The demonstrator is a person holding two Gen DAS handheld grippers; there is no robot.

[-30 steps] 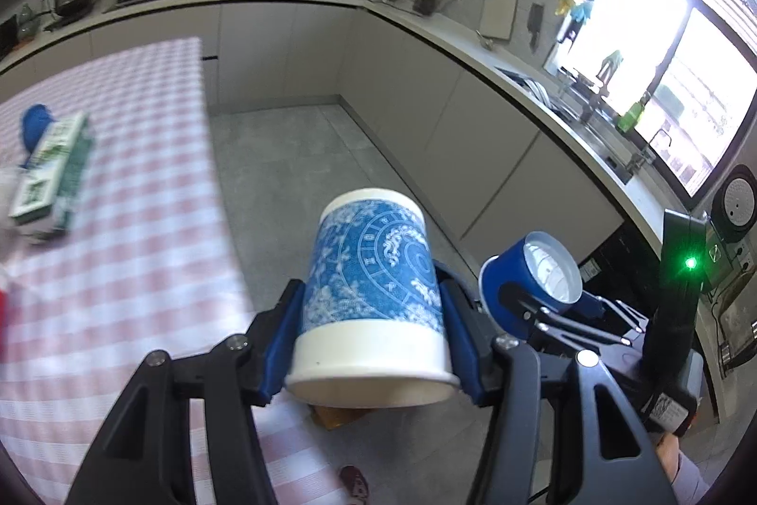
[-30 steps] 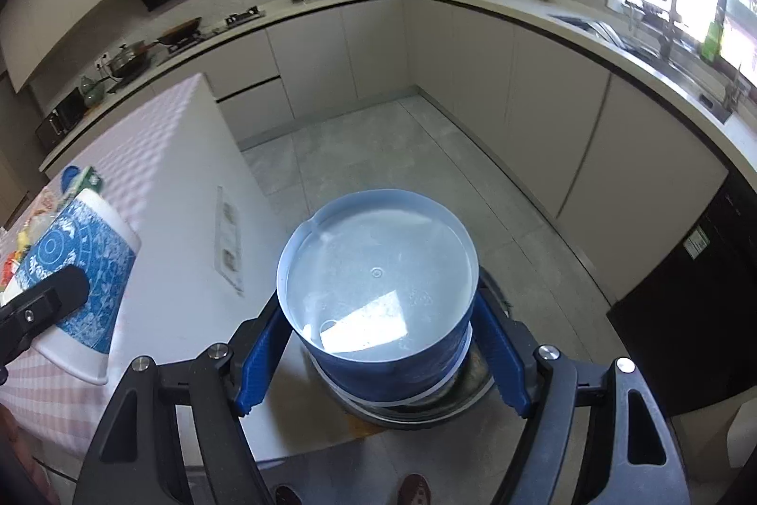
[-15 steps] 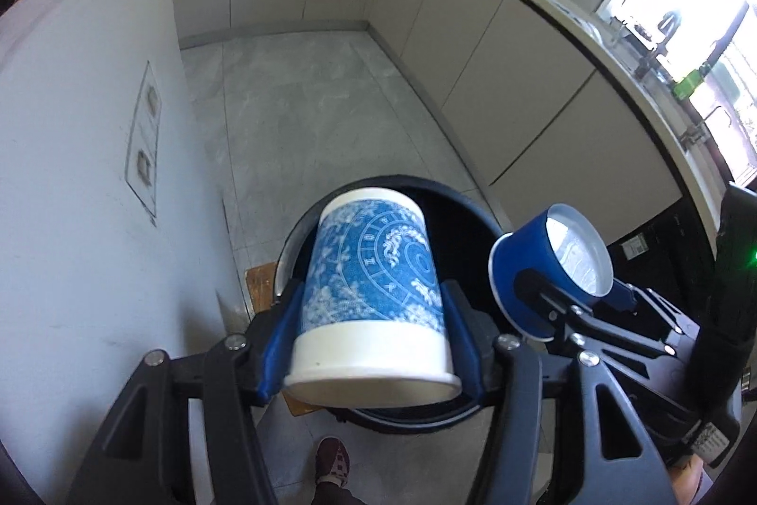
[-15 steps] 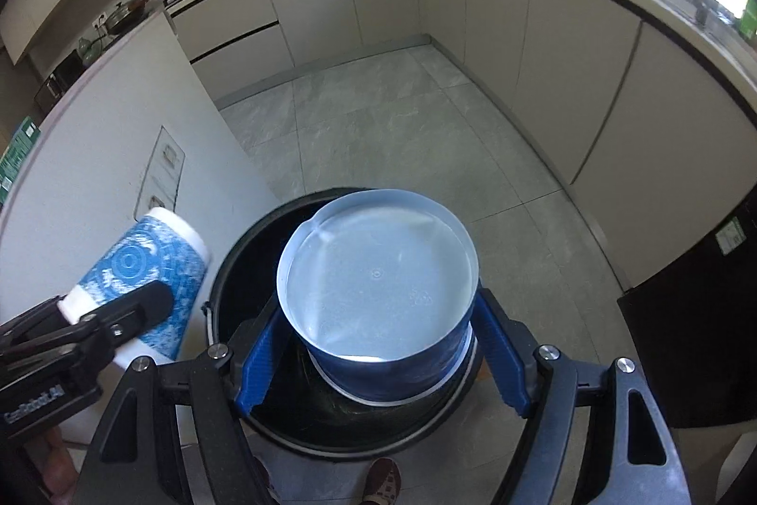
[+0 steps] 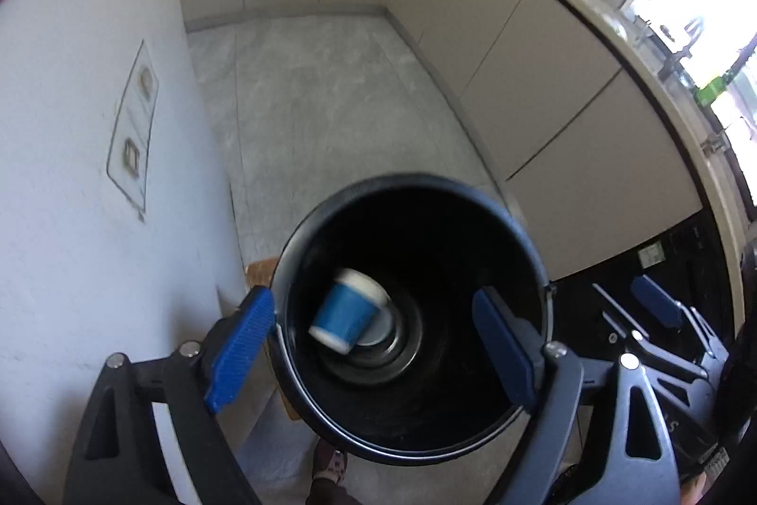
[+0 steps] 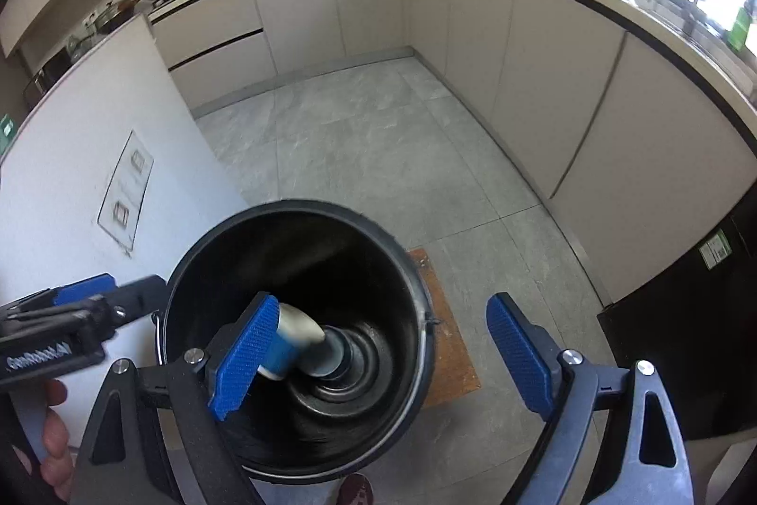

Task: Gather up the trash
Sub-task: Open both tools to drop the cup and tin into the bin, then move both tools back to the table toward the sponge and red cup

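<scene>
A black round trash bin (image 5: 515,230) stands on the floor right below both grippers; it also shows in the right wrist view (image 6: 407,263). A blue and white paper cup (image 5: 347,311) lies blurred inside it, with a second blue cup (image 5: 384,323) partly hidden behind. In the right wrist view blurred blue cups (image 6: 295,339) show at the bin's bottom. My left gripper (image 5: 374,349) is open and empty over the bin. My right gripper (image 6: 383,356) is open and empty over it too. The left gripper (image 6: 90,299) shows at the right wrist view's left edge.
A white island side panel (image 5: 94,155) with sockets stands left of the bin. Beige cabinets (image 6: 520,46) run along the back and right. A brown mat (image 6: 449,325) lies under the bin. A shoe (image 5: 331,465) is near the bin's front. Grey tiled floor (image 6: 359,136) lies beyond.
Both grippers opened and let go of their cups, which fell into the black bin. Both grippers dipped lower over the bin.
</scene>
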